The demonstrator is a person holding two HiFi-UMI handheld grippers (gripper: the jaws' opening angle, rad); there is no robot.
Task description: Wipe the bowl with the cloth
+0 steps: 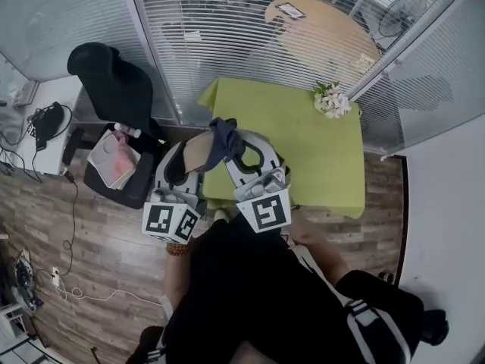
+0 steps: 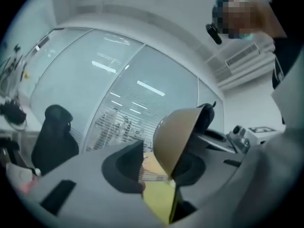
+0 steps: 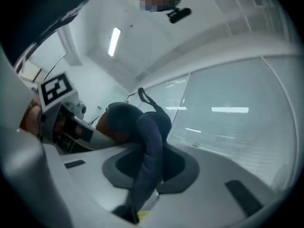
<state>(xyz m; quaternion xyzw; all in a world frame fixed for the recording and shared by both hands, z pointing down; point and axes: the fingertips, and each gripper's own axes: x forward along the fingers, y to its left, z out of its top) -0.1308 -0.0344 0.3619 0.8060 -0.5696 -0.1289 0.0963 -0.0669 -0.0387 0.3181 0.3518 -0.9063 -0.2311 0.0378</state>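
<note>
1. Right tool (image 3: 151, 172) pinches the soft, limp cloth (image 3: 147, 144).
2. Left tool (image 2: 161, 172) gapes around the stiff, likely slippery bowl (image 2: 176, 133), raised over the green surface (image 1: 311, 150); its rim suits gripping.

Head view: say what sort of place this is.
Probably an office or meeting room. It has glass walls hung with blinds, a black chair beside them, and a green-covered table standing on a wood floor.
</note>
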